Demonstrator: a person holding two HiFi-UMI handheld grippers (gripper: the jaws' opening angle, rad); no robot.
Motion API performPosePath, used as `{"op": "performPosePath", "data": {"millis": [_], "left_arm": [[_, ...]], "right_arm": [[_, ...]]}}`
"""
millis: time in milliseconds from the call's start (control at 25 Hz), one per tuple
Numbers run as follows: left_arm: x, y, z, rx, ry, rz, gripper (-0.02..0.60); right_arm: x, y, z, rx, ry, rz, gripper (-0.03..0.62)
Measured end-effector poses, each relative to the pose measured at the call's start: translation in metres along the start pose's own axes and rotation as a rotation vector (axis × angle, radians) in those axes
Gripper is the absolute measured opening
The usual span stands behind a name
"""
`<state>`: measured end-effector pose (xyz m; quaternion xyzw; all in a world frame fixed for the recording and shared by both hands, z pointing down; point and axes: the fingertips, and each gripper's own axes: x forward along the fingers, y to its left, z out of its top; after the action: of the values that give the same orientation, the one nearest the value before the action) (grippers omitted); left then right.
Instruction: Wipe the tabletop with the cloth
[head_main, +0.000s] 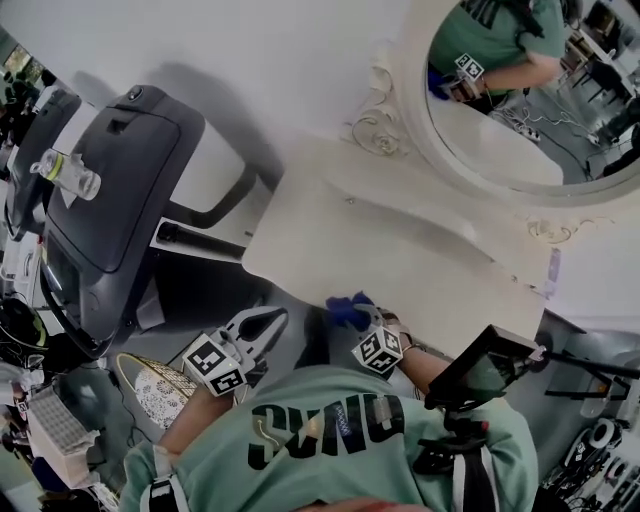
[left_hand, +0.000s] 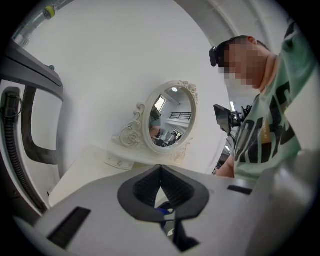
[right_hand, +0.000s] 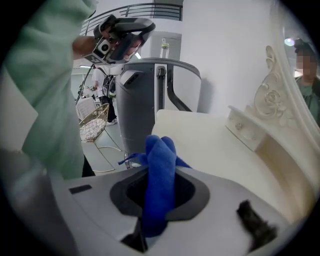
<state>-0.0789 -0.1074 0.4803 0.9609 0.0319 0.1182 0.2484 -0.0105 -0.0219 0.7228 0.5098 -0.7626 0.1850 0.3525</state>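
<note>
Low in the middle of the head view, held the right gripper (head_main: 356, 316) with jaws pressed together on a fold of the blue cloth (head_main: 342, 308). Saw that cloth, in the right gripper view, standing up from between the jaws and spilling a little to both sides in front of them. Located it just at the near edge of the cream tabletop (head_main: 400, 250), towards the left half of that edge; could not judge contact with the surface. Held the left gripper (head_main: 280, 317) just left of the cloth, off the table's edge and over the floor, with jaws closed tip to tip on nothing, as seen in the left gripper view. Found, farther out, a small drawer (right_hand: 245, 127) at the back of the tabletop and an oval mirror (head_main: 425, 125) in an ornate white frame at upper right. Noted a grey treadmill-like machine (head_main: 120, 200) filling the left side of the frame, with a clear bottle (head_main: 65, 172) on it. Spotted a wire basket (head_main: 160, 390) at lower left, beside the person's green shirt (head_main: 340, 450) along the bottom edge.
</note>
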Motion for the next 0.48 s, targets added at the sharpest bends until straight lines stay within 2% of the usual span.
{"op": "performPosePath", "data": {"millis": [80, 200, 280, 360, 480], "left_arm": [[0.002, -0.004, 0.001, 0.002, 0.000, -0.008, 0.007], [0.003, -0.004, 0.000, 0.005, 0.006, -0.007, 0.006], [0.002, -0.004, -0.002, 0.000, 0.008, -0.002, 0.006], [0.001, -0.004, -0.003, -0.004, 0.010, -0.002, 0.006], [-0.002, -0.003, -0.003, -0.004, 0.013, 0.004, 0.006]], "right_arm": [[-0.005, -0.044, -0.005, 0.071, -0.023, -0.084, 0.061], [-0.017, -0.161, -0.026, 0.249, -0.004, -0.329, 0.062], [-0.025, -0.229, -0.040, 0.306, 0.027, -0.466, 0.063], [-0.030, -0.271, -0.052, 0.320, 0.070, -0.545, 0.062], [-0.028, -0.300, -0.066, 0.365, 0.124, -0.593, 0.063]]}}
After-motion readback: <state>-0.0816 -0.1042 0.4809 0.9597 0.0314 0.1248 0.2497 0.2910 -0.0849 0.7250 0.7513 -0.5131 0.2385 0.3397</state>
